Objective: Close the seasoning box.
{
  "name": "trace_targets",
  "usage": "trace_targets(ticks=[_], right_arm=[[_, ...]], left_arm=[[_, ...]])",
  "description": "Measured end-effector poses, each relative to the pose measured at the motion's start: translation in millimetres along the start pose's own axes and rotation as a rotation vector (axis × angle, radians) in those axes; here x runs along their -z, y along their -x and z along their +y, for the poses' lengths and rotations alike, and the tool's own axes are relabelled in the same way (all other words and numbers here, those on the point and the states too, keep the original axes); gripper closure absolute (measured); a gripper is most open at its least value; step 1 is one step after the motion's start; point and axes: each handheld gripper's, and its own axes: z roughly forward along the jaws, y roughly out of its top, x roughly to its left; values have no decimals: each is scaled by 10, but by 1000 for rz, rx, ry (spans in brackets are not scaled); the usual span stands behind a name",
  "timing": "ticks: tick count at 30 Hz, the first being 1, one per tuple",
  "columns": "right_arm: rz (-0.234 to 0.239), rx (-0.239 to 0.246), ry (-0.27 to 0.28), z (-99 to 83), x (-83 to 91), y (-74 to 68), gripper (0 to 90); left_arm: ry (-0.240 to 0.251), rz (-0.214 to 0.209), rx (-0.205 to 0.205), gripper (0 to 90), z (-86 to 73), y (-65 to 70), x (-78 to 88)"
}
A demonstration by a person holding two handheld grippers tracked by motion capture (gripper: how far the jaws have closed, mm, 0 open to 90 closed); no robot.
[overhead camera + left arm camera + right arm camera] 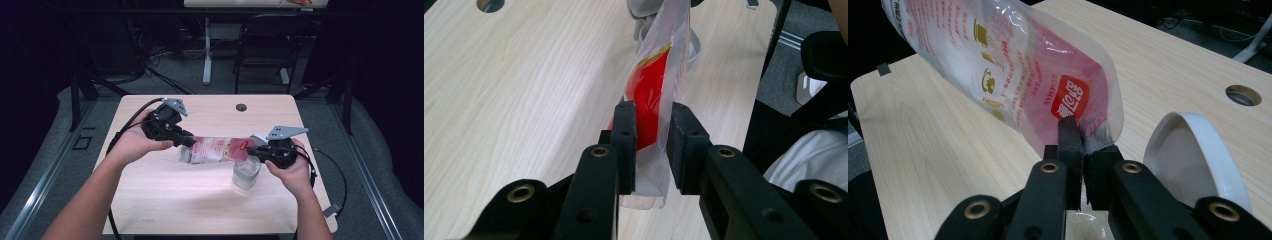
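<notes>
Starting at the left of the high view, we see the left gripper (186,142) clamped on one end of a clear plastic pouch (216,149) printed in red. In the left gripper view its two black fingers (625,131) pinch the flat edge of the pouch (651,95), with the film squeezed thin between them. The pouch hangs stretched between our two hands, lifted above the desk (165,190) and roughly level.

In the middle, the pouch looks light and soft. The film is thin and glossy, so we judge it slippery and easy to crease or tear if pulled hard. It sags and twists freely, having no stiffness of its own. The sealed edges and corners are the best places to grip, since the flat double layer there gives the pads something firm to bite on.

Further right, the right gripper (251,149) is closed on the other end. In the right gripper view its fingers (1068,134) nip the rounded bottom rim of the pouch (1013,65), just below a red label. Directly beneath that end stands a clear plastic cup (246,174) on the desk, and a white lid (1193,150) shows beside the right gripper. We judge that the pouch is being held over the cup, and a steady, gentle pull from both ends should keep it from slipping.
</notes>
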Motion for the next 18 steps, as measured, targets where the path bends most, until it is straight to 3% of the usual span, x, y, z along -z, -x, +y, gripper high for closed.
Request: trace_targets(ticks=[18], right_arm=[[-2, -1, -6, -9, 8, 2, 875]], left_arm=[[4, 3, -7, 757, 50, 14, 5]])
